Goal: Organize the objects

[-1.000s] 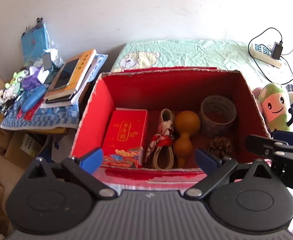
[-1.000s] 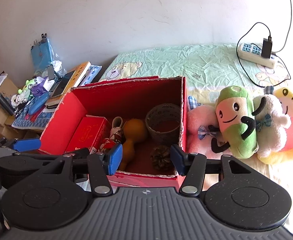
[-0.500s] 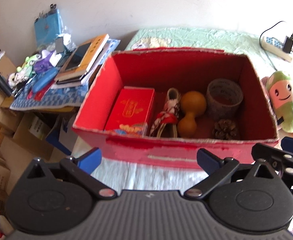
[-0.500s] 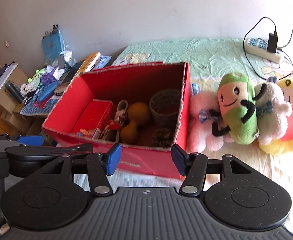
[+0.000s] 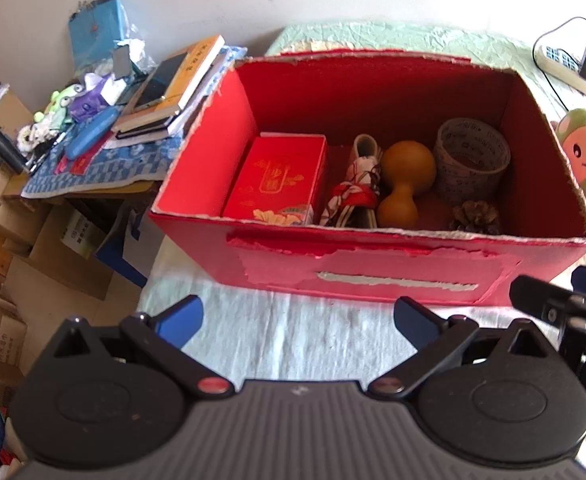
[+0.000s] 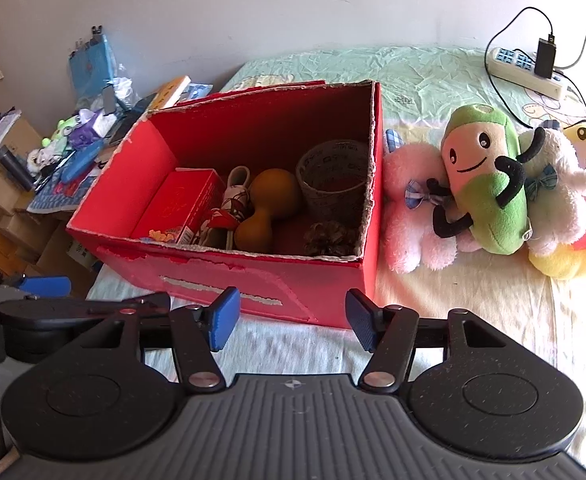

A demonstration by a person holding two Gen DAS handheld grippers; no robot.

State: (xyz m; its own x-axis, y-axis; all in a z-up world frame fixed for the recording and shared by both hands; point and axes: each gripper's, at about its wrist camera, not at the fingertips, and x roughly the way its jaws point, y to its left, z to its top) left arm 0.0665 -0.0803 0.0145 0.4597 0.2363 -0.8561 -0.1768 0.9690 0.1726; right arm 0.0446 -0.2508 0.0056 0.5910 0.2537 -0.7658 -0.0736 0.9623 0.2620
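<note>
- My left gripper (image 5: 297, 318) hung over the pale sheet in front of the red box (image 5: 373, 276), its blue-tipped fingers (image 5: 181, 320) spread wide with nothing between them.
- My right gripper (image 6: 291, 316) sat just to the right of it, fingers (image 6: 223, 316) also parted and empty, close to the near wall of the box at its right corner.
- The box stood open-topped on the bed (image 6: 433, 76), its torn near wall (image 6: 229, 276) facing me.
- Inside, from left to right, lay a red packet (image 5: 279, 178) flat against the left wall, a rolled cloth bundle (image 5: 357, 186) tied with red, and a brown gourd (image 5: 403, 186) touching the bundle.
- In the far right corner of the box stood a roll of tape (image 5: 471, 160), and a pine cone (image 5: 475, 218) lay just in front of it, by the near wall.
- To the right of the box, outside it, a green bean plush (image 6: 485, 178) leaned across a pink plush (image 6: 413, 208) and a white plush (image 6: 553, 184), with a yellow plush (image 6: 585, 248) at the far right.
- A power strip (image 6: 525, 68) with a plugged charger lay on the far right part of the bed.
- On the left, beside the bed, a cluttered side table (image 5: 105, 164) held stacked books (image 5: 173, 84) and small toys.
</note>
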